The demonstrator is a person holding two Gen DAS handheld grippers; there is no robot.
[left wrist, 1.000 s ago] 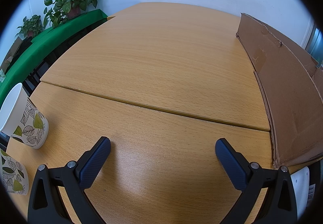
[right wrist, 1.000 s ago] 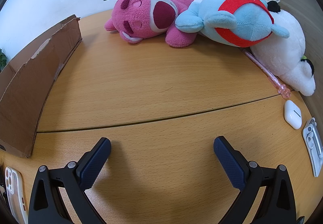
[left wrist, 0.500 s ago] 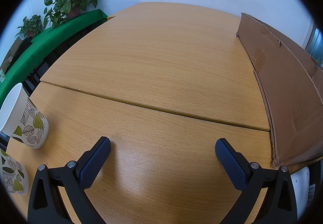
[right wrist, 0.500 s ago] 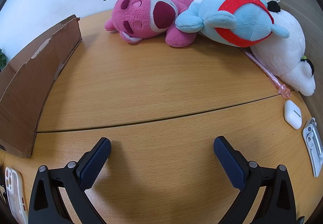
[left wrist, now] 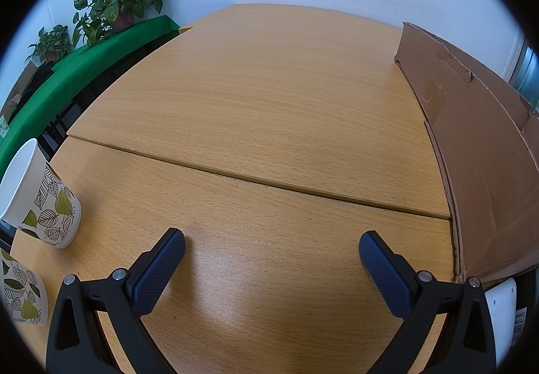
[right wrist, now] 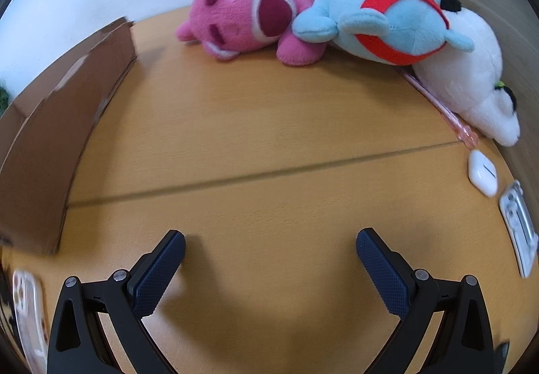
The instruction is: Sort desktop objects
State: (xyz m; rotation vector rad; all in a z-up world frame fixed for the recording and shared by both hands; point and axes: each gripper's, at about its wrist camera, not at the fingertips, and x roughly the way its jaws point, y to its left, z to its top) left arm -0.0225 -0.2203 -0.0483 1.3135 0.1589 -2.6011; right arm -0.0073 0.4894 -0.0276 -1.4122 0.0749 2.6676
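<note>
L wrist view, far left: two paper cups w/ leaf print at table edge, one upright-ish [left wrist: 40, 202], second [left wrist: 20, 293] just below it, partly cut off. Behind them, green-covered bench [left wrist: 84, 57] w/ potted plants [left wrist: 121, 3]. Centre: left gripper [left wrist: 271, 252] jaws spread wide, nothing between them, over bare wooden table [left wrist: 269, 104]; seam runs across the top. Right: cardboard box [left wrist: 478, 155] wall standing on table, white item [left wrist: 502, 306] at its near corner, can't tell what.

R wrist view, some blur. Far left: phone in clear case [right wrist: 28, 306] flat at edge, box wall [right wrist: 57, 138] above it. Centre: right gripper [right wrist: 269, 251] wide apart, empty. Far side: pink plush [right wrist: 249, 20] touching blue plush w/ red band [right wrist: 387, 24], which leans on white plush [right wrist: 471, 71]. Pink pen [right wrist: 441, 108] runs out from under white plush. Right edge: white earbud case [right wrist: 483, 172] just beside pen tip, silver-white clip-like item [right wrist: 518, 226] near it.
</note>
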